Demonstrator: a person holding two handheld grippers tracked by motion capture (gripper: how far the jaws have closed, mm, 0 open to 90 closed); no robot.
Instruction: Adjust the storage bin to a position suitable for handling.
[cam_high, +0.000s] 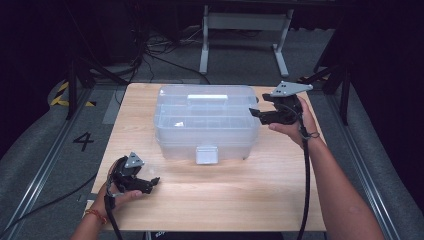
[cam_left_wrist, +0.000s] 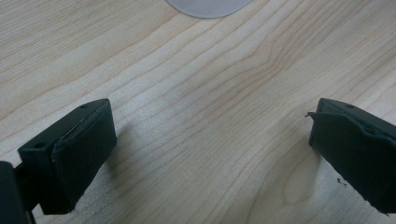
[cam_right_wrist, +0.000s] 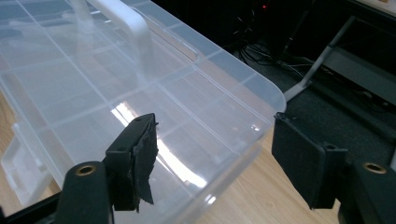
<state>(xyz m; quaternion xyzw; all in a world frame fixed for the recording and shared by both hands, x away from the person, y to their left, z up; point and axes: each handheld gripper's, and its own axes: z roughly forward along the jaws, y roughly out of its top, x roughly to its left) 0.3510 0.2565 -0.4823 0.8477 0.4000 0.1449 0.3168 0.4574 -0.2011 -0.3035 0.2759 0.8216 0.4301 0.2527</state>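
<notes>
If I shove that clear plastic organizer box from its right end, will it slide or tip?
The clear plastic organizer box would probably slide: it looks wide, low and flat-based on the smooth wooden table. It seems light, since its compartments look empty. Its glossy lid may be slippery under the right claw.

A lab or test room: dark curtains, floor cables (cam_high: 165, 60), taped floor marks (cam_high: 62, 95), wooden table (cam_high: 210, 195) beneath the jaws
</notes>
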